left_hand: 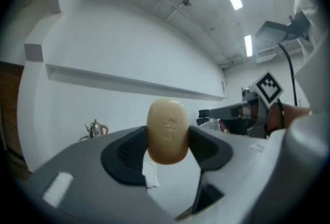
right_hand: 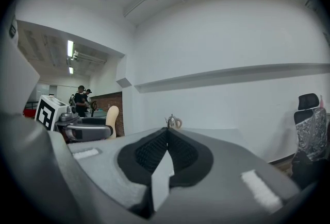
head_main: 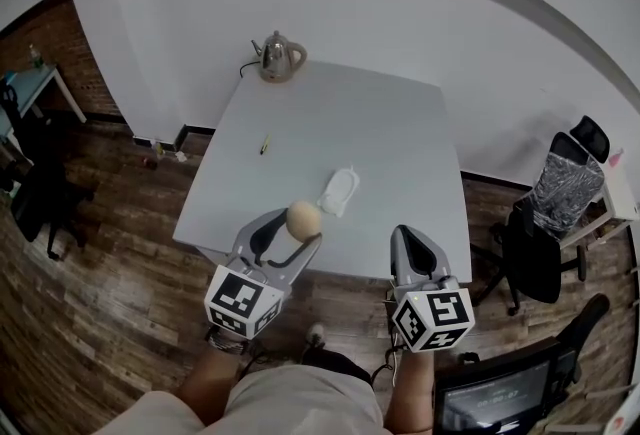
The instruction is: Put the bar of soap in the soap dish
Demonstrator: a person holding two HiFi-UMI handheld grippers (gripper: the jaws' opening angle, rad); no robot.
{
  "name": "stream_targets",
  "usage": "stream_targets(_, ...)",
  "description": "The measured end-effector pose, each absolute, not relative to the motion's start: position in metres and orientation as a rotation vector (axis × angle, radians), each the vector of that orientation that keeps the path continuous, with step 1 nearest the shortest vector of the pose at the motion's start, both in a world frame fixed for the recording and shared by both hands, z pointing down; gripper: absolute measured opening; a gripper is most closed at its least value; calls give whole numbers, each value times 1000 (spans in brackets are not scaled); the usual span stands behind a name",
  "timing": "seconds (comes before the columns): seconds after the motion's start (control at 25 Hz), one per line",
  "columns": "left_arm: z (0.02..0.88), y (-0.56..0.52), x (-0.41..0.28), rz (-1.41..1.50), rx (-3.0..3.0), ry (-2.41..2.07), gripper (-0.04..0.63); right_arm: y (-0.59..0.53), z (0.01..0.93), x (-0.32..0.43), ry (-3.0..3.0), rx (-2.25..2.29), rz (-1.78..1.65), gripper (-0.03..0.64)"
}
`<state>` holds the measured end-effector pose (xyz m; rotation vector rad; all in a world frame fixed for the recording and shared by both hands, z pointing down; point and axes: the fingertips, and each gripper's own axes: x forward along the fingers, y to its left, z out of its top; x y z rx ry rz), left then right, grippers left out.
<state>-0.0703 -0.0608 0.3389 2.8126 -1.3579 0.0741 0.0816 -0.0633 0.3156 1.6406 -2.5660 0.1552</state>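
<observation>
A beige oval bar of soap is clamped between the jaws of my left gripper, above the near edge of the white table. In the left gripper view the soap stands upright between the two black pads, with an embossed mark facing the camera. The white soap dish lies on the table just beyond the soap and shows below it as the dish. My right gripper hovers at the table's near right edge, its pads meeting with nothing between them.
A metal kettle stands at the table's far left corner, and a pen lies left of centre. Office chairs stand to the right of the table on the wooden floor. People stand far off in the right gripper view.
</observation>
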Motion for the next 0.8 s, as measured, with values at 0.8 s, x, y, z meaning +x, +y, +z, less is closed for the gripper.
stream_targets(0.8, 341, -98, -69, 90, 2792, -1398, 268, -109, 319, 77, -2617, 1587, 160, 3)
